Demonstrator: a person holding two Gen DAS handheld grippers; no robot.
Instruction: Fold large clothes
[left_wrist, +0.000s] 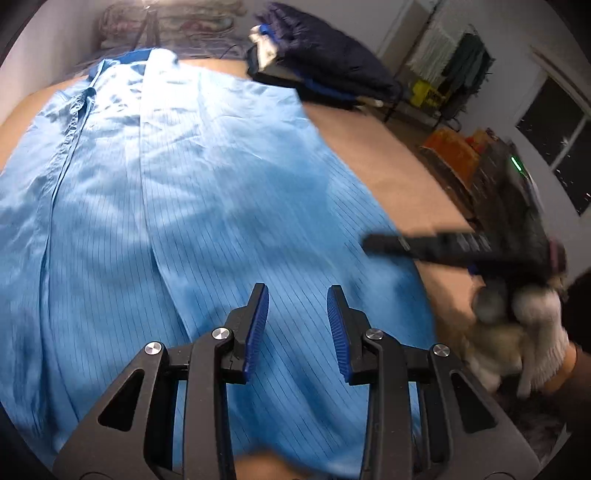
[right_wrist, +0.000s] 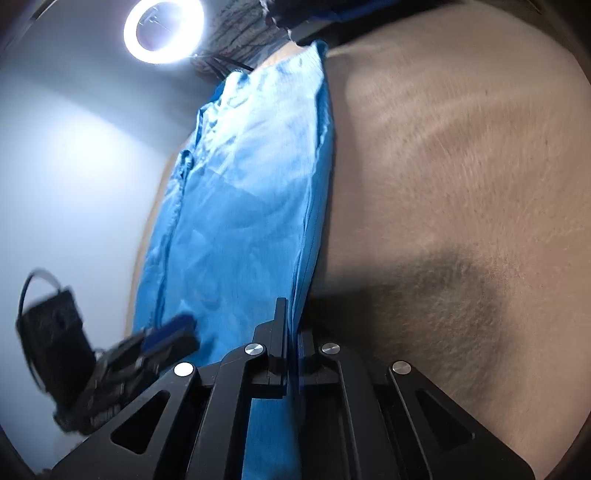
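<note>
As it lies flat on the tan bed (left_wrist: 388, 155), blue shirt (left_wrist: 207, 192): thin, soft, light, prob. slippery. My right gripper (right_wrist: 291, 354) pinches its 3 o'clock edge; left gripper (left_wrist: 297, 332) hangs open above hem, 6 o'clock.

A light blue striped shirt (left_wrist: 207, 206) lies spread on a tan bed (left_wrist: 380, 147), directly under and beyond the left gripper (left_wrist: 297, 332), whose jaws stand apart with nothing between them. Right of the jaws, a gloved hand (left_wrist: 517, 325) holds the blurred right gripper (left_wrist: 373, 245). Dark clothes (left_wrist: 325, 62) lie far beyond.
</note>
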